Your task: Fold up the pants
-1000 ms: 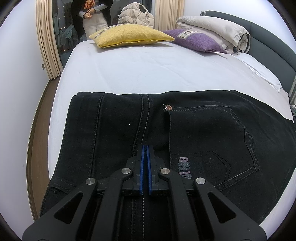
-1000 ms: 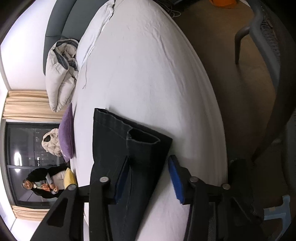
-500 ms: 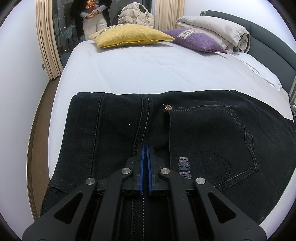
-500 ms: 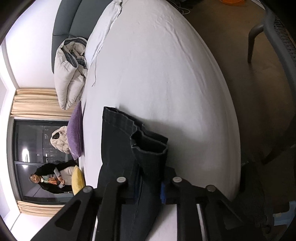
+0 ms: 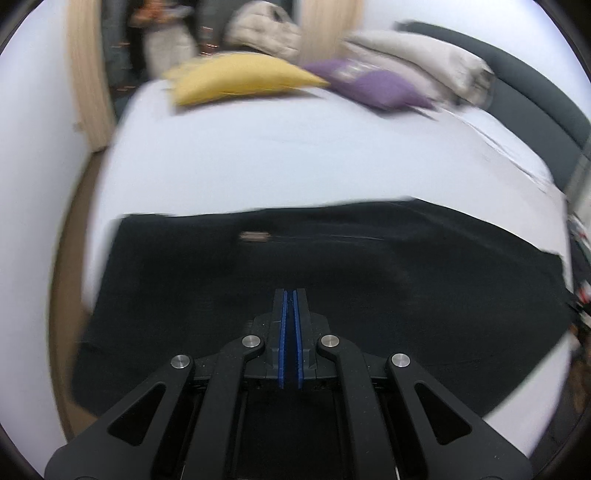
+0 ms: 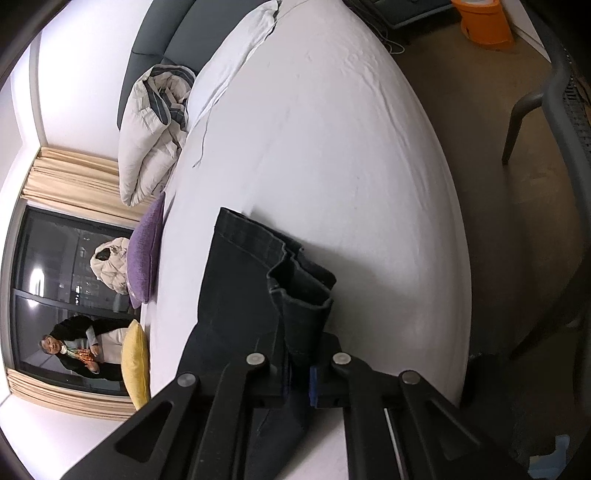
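Black jeans (image 5: 369,266) lie flat across the near half of a white bed (image 5: 258,155); this view is smeared by motion. My left gripper (image 5: 290,295) is shut at their near edge, a thin dark strip of cloth between its blue pads. In the right wrist view the leg end of the jeans (image 6: 236,295) reaches out over the sheet (image 6: 332,147). My right gripper (image 6: 300,369) has its jaws closing on the near corner of the hem (image 6: 299,295), which stands up bunched between the pads. The pad tips are hidden by the cloth.
A yellow pillow (image 5: 240,79), a purple pillow (image 5: 376,85) and a rolled duvet (image 5: 417,55) lie at the far side. A person (image 6: 81,347) stands by the dark window. Right of the bed are floor, a grey chair (image 6: 554,110) and an orange bin (image 6: 484,22).
The right gripper's jaws have closed from wide apart onto the hem corner, which now stands up bunched. The left wrist view has shifted and blurred since half a second ago; its gripper stays shut.
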Demonstrator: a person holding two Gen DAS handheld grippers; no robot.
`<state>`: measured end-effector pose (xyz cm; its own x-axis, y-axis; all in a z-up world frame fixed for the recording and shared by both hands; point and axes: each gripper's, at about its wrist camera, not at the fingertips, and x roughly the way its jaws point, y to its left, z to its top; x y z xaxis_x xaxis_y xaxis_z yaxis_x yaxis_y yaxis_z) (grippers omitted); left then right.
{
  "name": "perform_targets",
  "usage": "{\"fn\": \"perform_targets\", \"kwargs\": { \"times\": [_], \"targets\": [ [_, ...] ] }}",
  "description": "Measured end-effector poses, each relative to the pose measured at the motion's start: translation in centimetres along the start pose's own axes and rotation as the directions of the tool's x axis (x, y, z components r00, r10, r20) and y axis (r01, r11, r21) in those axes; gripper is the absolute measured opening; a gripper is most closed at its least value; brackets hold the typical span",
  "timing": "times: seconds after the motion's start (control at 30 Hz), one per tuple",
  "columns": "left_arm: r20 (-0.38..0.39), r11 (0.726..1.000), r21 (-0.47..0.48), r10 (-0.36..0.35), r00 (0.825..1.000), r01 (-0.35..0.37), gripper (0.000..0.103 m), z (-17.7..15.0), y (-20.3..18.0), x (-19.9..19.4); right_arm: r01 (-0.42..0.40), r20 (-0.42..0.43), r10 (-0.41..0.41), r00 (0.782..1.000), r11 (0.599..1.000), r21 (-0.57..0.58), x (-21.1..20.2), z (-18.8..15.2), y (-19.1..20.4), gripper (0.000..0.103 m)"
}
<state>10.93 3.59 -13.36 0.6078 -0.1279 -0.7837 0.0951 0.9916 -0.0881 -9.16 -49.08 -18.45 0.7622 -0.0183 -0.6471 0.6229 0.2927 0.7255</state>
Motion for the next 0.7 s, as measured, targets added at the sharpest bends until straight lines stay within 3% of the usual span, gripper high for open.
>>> {"fn": "perform_targets", "kwargs": {
  "times": [0.1, 0.17, 0.33, 0.43, 0.5, 0.53, 0.6, 0.67, 0.7],
  "targets": [
    [-0.081, 0.993, 0.012, -0.119, 0.990, 0.120, 0.003, 0.4, -3.5, 2.3, 0.017, 0.008, -0.017, 1.000, 1.000, -0.024, 0.0, -0.1, 0.4, 0.008],
    [-0.133, 0.987, 0.024, -0.154, 0.979, 0.158, 0.003, 0.3, -6.0, 4.4, 0.029, 0.012, -0.028, 1.000, 0.999, -0.041, 0.1, -0.2, 0.7, 0.008],
    [-0.174, 0.979, 0.013, -0.199, 0.964, 0.205, 0.003, 0.8, -9.4, 6.7, 0.083, 0.045, -0.078, 0.996, 0.986, -0.142, -0.2, -0.5, 2.4, 0.007],
    [-0.177, 0.975, 0.010, -0.215, 0.960, 0.220, 0.003, 1.2, -10.1, 7.0, 0.124, 0.090, -0.104, 0.991, 0.957, -0.262, -0.6, -1.3, 5.2, 0.007],
    [-0.186, 0.971, -0.014, -0.238, 0.953, 0.240, 0.003, 1.3, -10.1, 7.1, 0.156, 0.121, -0.117, 0.986, 0.906, -0.394, -0.6, -2.8, 8.4, 0.007],
    [-0.187, 0.967, -0.026, -0.254, 0.949, 0.253, 0.003, 1.4, -10.1, 7.2, 0.170, 0.135, -0.118, 0.984, 0.846, -0.506, -0.5, -4.4, 10.9, 0.007],
    [-0.195, 0.959, -0.060, -0.285, 0.939, 0.278, 0.003, 1.6, -10.3, 7.4, 0.175, 0.134, -0.113, 0.984, 0.632, -0.755, 0.3, -9.4, 16.0, 0.007],
    [-0.204, 0.936, -0.112, -0.349, 0.915, 0.332, 0.003, 1.9, -10.6, 7.8, 0.144, 0.109, -0.117, 0.987, 0.362, -0.921, 1.8, -15.9, 19.3, 0.007],
    [-0.209, 0.921, -0.140, -0.385, 0.899, 0.362, 0.003, 2.0, -10.8, 8.1, 0.128, 0.098, -0.116, 0.988, 0.291, -0.948, 2.3, -18.0, 19.8, 0.007]
  ]
}}
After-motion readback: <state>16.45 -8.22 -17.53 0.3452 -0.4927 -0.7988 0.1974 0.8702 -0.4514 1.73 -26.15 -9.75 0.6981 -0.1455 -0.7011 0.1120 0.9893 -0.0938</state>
